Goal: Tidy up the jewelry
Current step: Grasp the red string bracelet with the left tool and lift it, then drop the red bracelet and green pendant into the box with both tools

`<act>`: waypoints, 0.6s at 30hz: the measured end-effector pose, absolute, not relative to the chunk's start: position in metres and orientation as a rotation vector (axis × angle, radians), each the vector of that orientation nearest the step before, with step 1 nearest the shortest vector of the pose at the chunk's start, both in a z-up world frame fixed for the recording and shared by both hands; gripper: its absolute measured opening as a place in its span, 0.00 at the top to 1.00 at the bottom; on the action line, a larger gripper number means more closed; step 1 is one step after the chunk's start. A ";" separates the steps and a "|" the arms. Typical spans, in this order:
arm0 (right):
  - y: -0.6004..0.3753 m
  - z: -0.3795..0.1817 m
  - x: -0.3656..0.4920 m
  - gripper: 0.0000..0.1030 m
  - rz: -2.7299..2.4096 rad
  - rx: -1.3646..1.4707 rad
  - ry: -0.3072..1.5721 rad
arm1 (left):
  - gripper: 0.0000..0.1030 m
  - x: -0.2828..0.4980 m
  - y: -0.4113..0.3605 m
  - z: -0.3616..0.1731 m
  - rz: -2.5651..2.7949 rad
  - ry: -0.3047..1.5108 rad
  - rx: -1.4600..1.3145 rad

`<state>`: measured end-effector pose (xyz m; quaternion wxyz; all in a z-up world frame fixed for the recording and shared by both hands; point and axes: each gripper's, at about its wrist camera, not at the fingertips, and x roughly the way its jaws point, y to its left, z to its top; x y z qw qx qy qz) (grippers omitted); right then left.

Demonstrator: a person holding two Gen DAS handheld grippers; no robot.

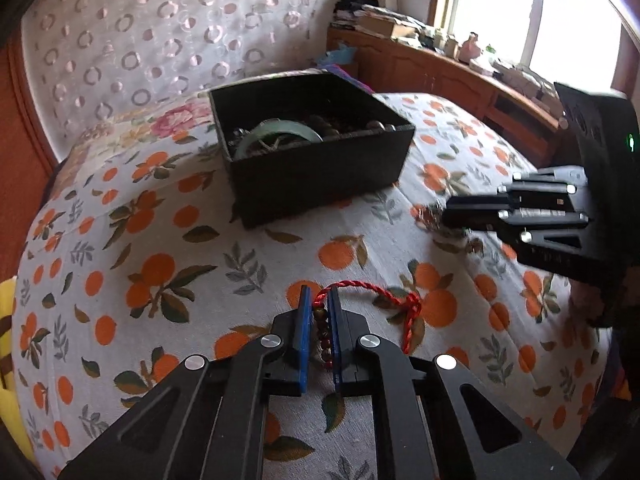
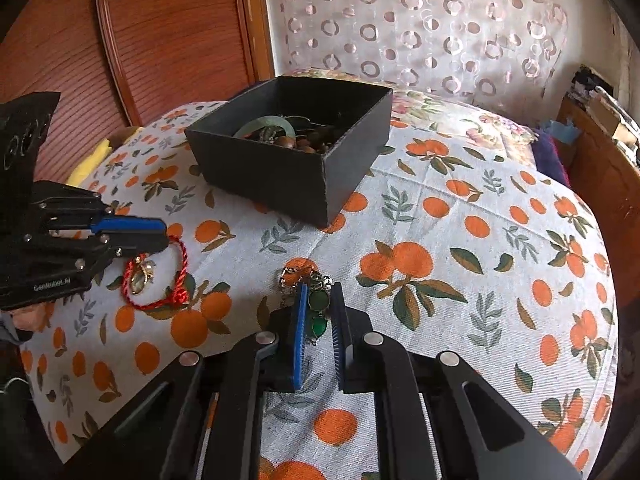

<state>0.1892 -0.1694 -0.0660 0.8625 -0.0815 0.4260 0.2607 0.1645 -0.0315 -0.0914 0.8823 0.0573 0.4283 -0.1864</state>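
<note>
A black open box [image 1: 316, 168] holding a green bangle [image 1: 280, 132] and dark beads stands on the orange-print cloth; it also shows in the right wrist view [image 2: 296, 172]. My left gripper [image 1: 319, 300] is shut on a red cord bracelet [image 1: 408, 308] with brown beads, low on the cloth. In the right wrist view the left gripper [image 2: 162, 234] sits at the left over the red cord bracelet [image 2: 180, 280]. My right gripper [image 2: 319, 294] is shut on a green-stone pendant [image 2: 319, 312] with a metal chain. The right gripper [image 1: 448, 212] shows at the right in the left wrist view.
The bed's orange-print cloth [image 2: 440, 272] spreads around the box. A wooden headboard [image 2: 160, 28] and a circle-patterned pillow [image 2: 420, 28] stand behind. A wooden cabinet with clutter [image 1: 440, 64] runs under the window. A yellow item [image 2: 90, 162] lies at the bed's left edge.
</note>
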 end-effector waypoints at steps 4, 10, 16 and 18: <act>-0.168 -0.058 0.188 0.88 0.564 -0.154 0.863 | 0.93 0.167 -0.025 -0.077 -0.368 0.842 0.075; -0.162 -0.030 0.186 0.88 0.592 -0.155 0.795 | 0.93 0.171 -0.020 -0.052 -0.350 0.773 0.043; -0.158 -0.005 0.190 0.88 0.610 -0.162 0.742 | 0.93 0.179 -0.014 -0.031 -0.338 0.707 0.008; -0.159 0.001 0.192 0.88 0.607 -0.166 0.728 | 0.93 0.183 -0.012 -0.026 -0.336 0.692 0.001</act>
